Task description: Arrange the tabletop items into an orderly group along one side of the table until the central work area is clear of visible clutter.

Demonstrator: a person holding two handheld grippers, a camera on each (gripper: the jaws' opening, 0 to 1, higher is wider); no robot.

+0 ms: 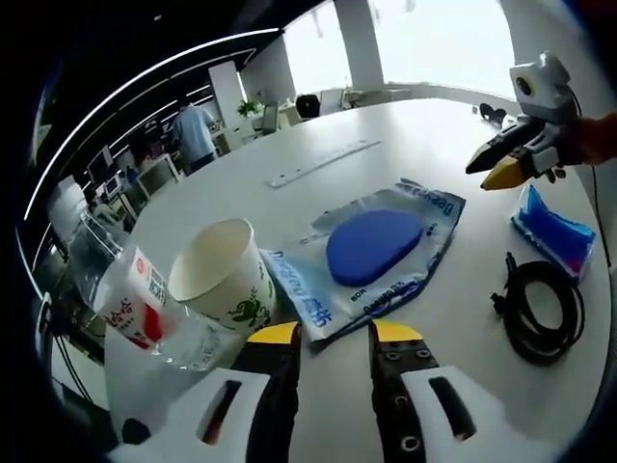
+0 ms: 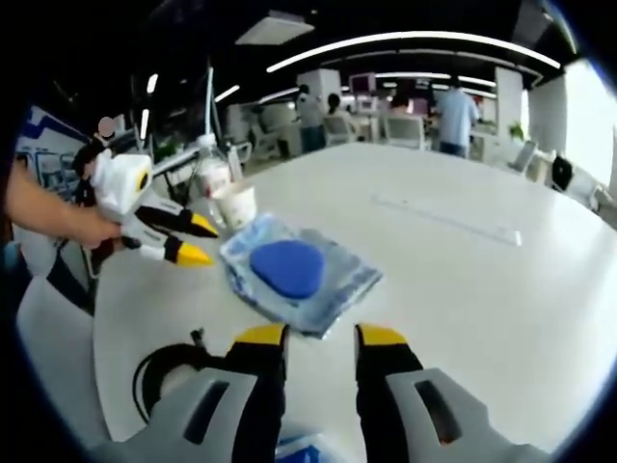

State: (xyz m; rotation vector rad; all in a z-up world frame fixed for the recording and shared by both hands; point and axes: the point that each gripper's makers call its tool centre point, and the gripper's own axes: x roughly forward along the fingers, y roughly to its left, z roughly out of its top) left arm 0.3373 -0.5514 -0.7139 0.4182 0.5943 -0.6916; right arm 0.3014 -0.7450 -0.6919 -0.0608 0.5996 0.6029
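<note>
Hovering both grippers over a big white table [image 1: 405,135], nothing held in either. My left gripper [image 1: 334,335] has its yellow-tipped jaws parted with a clear gap, empty, low over the near table edge. In the right gripper view it comes in from the left [image 2: 199,241], held in a hand [image 2: 104,230], jaws spread apart, tips near the pouch corner but not touching it.

My right gripper [image 2: 321,337] is also apart and empty, jaws just short of the pouch. In the left gripper view it sits at upper right [image 1: 494,166], above the table, tips only narrowly split there.

Clear plastic pouch [image 1: 371,258] with a blue oval pad inside lies flat mid-table, right ahead of my left jaws; same pouch in the right gripper view [image 2: 294,273]. Paper cup [image 1: 224,280], white with green print, stands just left of the pouch, close to my left jaw tip. Red-and-white carton [image 1: 133,304] leans beside the cup, touching a clear plastic bottle [image 1: 92,253].

Coiled black cable [image 1: 542,309] lies right of the pouch, apart from it. Blue pack [image 1: 554,231] sits beyond the cable, near the table edge. Long white strip [image 1: 323,162] lies farther back. People stand in the background office.
</note>
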